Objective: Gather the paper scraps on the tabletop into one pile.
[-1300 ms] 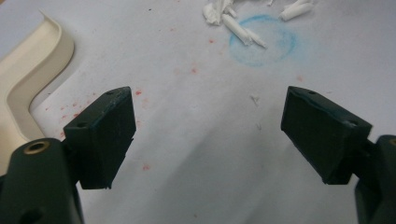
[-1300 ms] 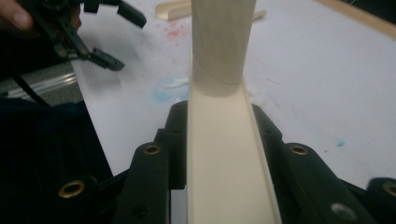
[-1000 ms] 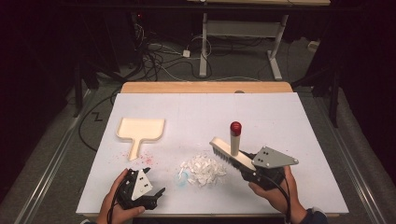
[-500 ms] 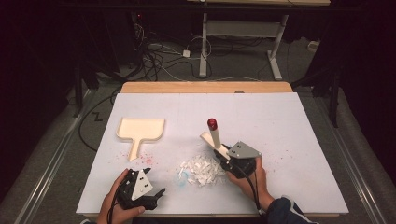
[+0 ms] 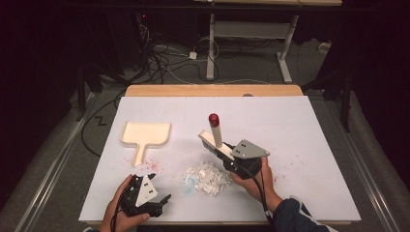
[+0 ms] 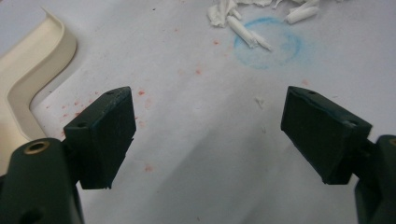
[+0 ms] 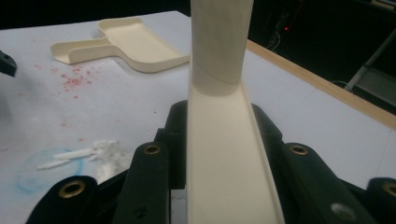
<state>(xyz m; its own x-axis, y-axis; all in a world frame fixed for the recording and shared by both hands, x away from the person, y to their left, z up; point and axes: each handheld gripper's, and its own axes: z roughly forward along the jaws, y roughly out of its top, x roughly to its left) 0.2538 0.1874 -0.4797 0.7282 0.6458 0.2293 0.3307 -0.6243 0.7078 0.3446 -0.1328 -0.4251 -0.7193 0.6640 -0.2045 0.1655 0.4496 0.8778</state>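
Right tongs [image 5: 227, 162] pinch the brush [image 5: 216, 137], handle pointing up and away. Paper scraps [image 5: 209, 177] lie just left of them, nearer than the spread, empty left tongs [image 5: 153, 200].

The right gripper [image 5: 227, 162] holds a cream brush [image 5: 214, 137] with a red-tipped handle beside a pile of white paper scraps [image 5: 209, 178]. The left gripper [image 5: 159, 203] rests near the table's [image 5: 300, 125] front edge. A cream dustpan [image 5: 145, 136] lies well apart to the left.

Brush, dustpan and scraps we see
Cream red-tipped brush [image 5: 215, 134] tilts mid-frame; cream dustpan [image 5: 145, 135] lies flat left; white paper scraps [image 5: 209, 177] heaped lower centre.
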